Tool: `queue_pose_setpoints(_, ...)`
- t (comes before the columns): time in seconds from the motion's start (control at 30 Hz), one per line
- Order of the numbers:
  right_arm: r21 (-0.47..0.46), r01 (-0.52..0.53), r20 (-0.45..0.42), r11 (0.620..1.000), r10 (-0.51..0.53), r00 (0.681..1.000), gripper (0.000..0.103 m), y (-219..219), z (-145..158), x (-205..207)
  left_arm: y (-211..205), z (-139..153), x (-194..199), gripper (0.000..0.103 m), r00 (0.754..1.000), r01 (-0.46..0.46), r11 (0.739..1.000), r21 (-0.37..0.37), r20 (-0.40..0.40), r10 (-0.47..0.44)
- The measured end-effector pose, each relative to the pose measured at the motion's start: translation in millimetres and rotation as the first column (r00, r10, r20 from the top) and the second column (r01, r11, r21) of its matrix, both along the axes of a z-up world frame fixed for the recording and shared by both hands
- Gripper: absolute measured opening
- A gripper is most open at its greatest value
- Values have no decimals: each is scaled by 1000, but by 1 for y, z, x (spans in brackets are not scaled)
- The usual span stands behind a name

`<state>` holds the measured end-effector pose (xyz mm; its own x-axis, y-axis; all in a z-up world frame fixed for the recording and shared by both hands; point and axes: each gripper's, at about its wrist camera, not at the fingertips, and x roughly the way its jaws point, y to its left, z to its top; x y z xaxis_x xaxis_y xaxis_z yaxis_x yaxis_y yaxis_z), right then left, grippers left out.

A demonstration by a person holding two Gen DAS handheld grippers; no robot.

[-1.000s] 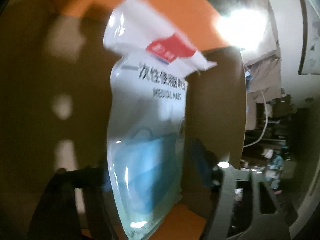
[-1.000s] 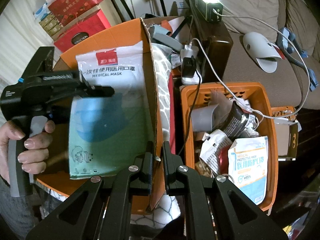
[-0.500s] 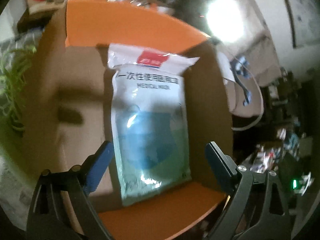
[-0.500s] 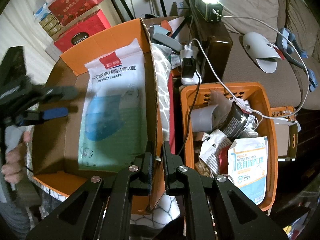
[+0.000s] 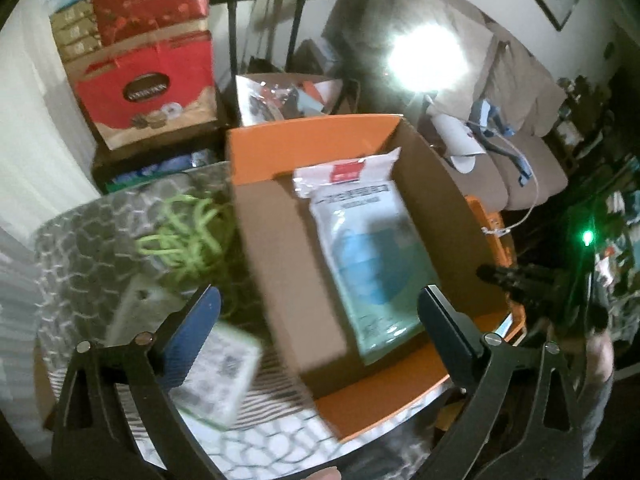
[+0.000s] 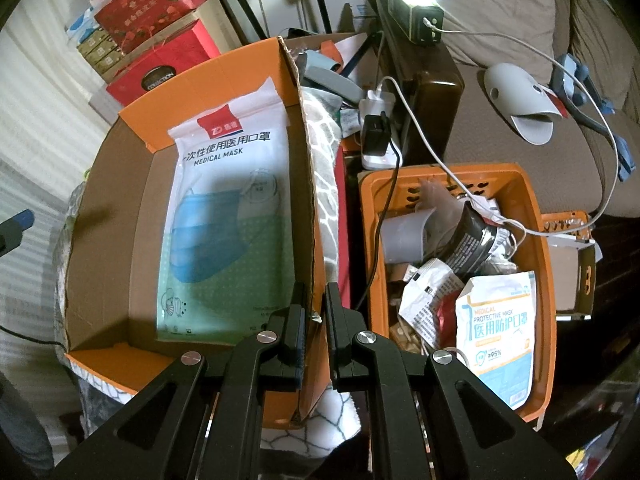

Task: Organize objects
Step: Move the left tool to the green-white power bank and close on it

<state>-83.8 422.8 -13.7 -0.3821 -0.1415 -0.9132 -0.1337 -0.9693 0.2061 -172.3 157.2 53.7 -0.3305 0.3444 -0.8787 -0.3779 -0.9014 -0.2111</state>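
Released, the mask pack [image 5: 372, 256] lies in the box [image 6: 112, 216] beyond the left tongs [image 5: 320, 320], just spread wide; right tongs [image 6: 314, 320] pinch its wall.

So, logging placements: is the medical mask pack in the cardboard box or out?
In. The medical mask pack lies flat on the cardboard box floor, walls around it, no gripper touching it.

Mask pack [image 5: 368, 248] released into box [image 5: 280, 280], left claw [image 5: 316, 320] just opened, lifted clear
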Motion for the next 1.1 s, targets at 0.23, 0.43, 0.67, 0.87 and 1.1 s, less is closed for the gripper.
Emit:
queue_pose_setpoints(0.23,-5,2,-5,1000,-2,1000,8,2,0,0,-51,-10,8,99,999,-4,994,-105,-32,1)
queue_pose_setpoints(0.43,-4,4,-6,1000,-4,1000,8,1,-1,-1,-102,-42,0,99,993,-99,991,-87,52,104)
queue_pose_setpoints(0.67,14,3,-3,1000,-3,1000,8,-1,-1,-2,-135,-67,-7,99,985,-140,988,-61,92,145)
queue_pose_setpoints(0.87,15,5,-2,1000,-5,1000,8,-1,-2,-2,-143,-82,-5,99,982,-133,991,-24,133,135)
queue_pose_setpoints(1.1,20,4,-2,1000,-4,1000,8,-1,-3,0,-144,-81,4,99,984,-119,992,-28,130,122)
